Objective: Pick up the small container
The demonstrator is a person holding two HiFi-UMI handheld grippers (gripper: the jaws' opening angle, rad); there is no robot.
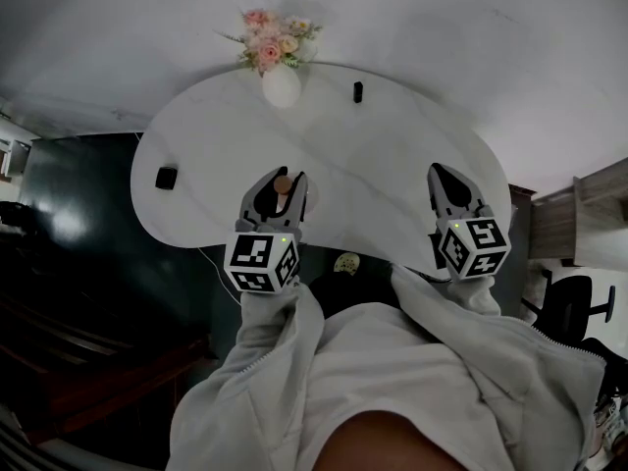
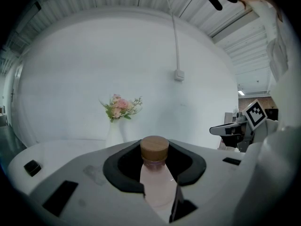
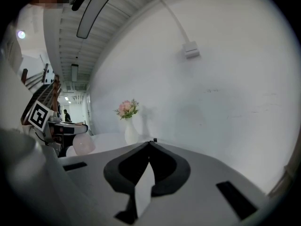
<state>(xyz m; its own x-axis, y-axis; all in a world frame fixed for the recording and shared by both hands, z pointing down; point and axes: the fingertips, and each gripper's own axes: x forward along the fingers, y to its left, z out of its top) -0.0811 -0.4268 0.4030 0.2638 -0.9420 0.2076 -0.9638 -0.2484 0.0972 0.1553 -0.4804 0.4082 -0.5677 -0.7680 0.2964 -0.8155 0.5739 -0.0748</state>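
container (image 2: 154, 150), small and pink with a wooden cap, is clamped between my left tongs (image 1: 281, 188) over the near side of the white counter (image 1: 383, 150). my right tongs (image 3: 151, 142) are clenched on nothing, further right. a flower vase (image 1: 281, 84) stands at the far edge.

Cannot see the base of the small container (image 2: 158, 186), lost between the jaws of the left gripper (image 2: 155, 149) at bottom centre.
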